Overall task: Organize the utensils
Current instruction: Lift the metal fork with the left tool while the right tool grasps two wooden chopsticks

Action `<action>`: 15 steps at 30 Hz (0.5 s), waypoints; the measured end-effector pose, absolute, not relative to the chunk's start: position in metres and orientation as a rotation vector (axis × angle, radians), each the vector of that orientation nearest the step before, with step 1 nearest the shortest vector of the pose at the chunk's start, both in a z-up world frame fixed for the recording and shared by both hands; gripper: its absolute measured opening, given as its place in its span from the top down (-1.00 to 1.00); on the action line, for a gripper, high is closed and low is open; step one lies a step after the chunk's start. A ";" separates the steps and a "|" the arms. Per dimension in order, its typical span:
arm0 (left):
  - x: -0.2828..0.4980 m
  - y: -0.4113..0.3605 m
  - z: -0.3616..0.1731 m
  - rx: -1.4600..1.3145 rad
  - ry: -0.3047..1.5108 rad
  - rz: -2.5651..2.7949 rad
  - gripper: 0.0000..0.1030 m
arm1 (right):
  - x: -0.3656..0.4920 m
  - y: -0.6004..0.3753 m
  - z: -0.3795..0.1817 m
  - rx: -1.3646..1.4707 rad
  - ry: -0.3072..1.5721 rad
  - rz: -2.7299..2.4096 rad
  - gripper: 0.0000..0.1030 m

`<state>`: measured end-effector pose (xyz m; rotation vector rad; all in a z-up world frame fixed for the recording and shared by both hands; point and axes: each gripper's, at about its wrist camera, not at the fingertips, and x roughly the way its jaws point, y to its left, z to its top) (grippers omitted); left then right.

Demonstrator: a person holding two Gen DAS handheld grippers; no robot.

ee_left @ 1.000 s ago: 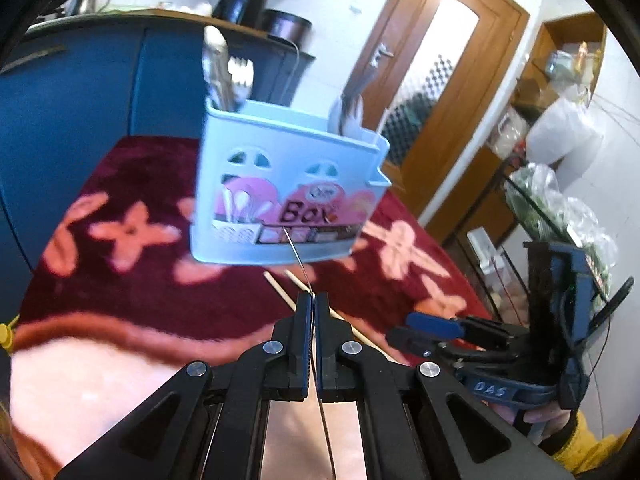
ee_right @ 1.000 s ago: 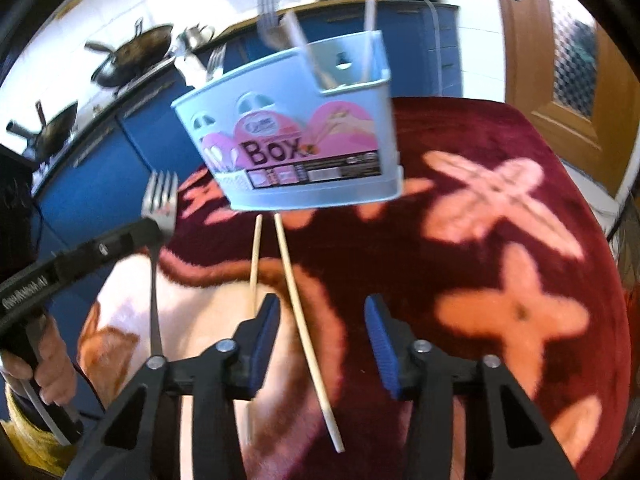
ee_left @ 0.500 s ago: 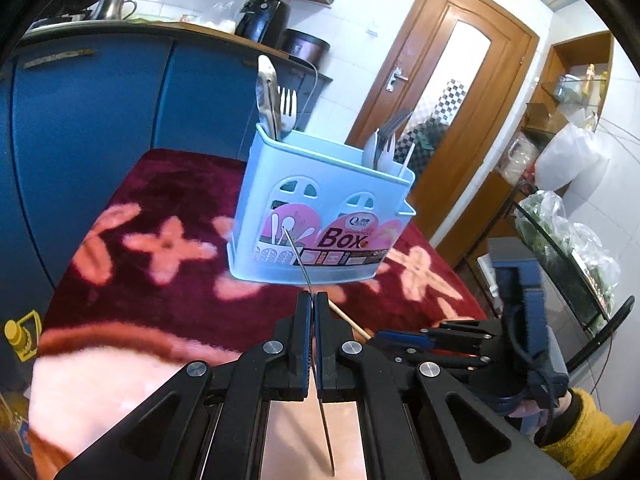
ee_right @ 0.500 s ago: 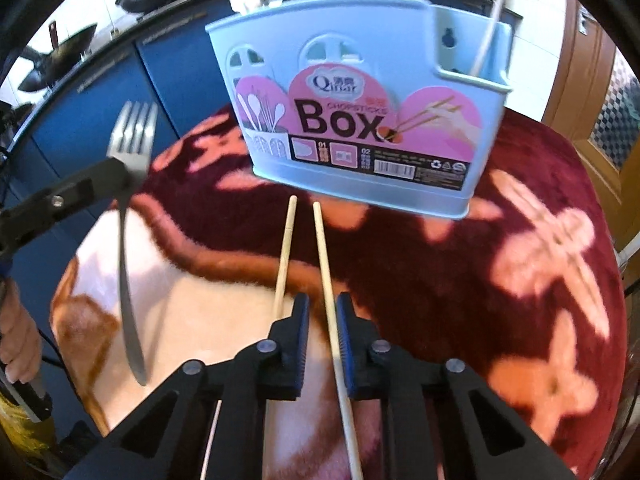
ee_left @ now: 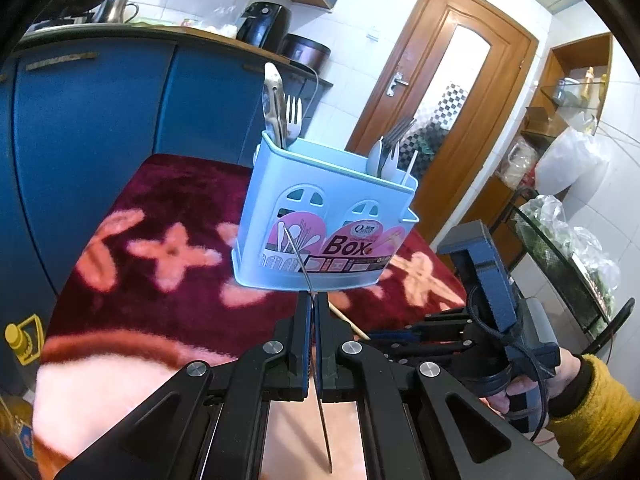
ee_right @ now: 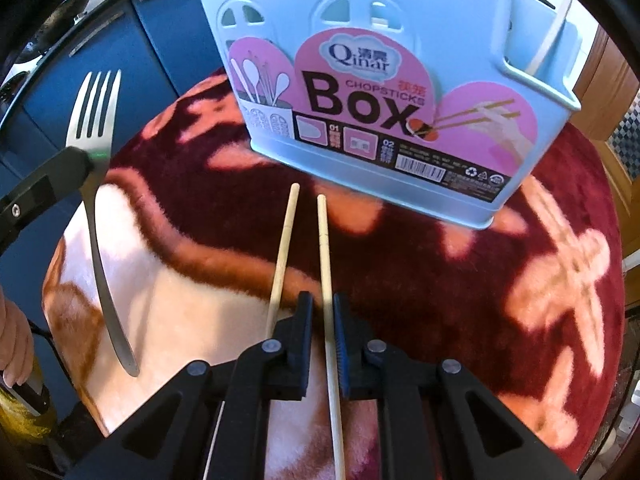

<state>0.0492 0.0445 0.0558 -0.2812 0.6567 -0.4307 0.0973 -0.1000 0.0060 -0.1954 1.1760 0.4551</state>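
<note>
Floral blanket, left tool clamping upright fork, right tool low, straddling chopstick, grip unclear

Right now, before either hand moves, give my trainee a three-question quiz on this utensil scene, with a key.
1. True or false: the left gripper is shut on a fork.
2. Which chopstick lies between the right gripper fingers?
A. the right chopstick
B. the left chopstick
C. neither
3. Fill in: the large black word on the blue utensil holder label is ____.

Key:
1. True; the fork is edge-on in the left wrist view.
2. A. The left chopstick runs outside the fingers, and whether they grip yet is unclear.
3. Box
</note>
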 end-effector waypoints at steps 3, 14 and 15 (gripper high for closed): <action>0.048 0.044 0.058 -0.278 0.650 -0.426 0.98 | 0.094 -0.099 0.006 -0.196 1.146 0.445 0.85; 0.043 0.043 0.078 -0.260 0.599 -0.422 0.98 | 0.061 -0.141 0.034 0.026 1.025 0.445 0.88; 0.043 0.042 0.080 -0.260 0.593 -0.423 0.98 | 0.057 -0.144 0.036 0.034 1.009 0.442 0.88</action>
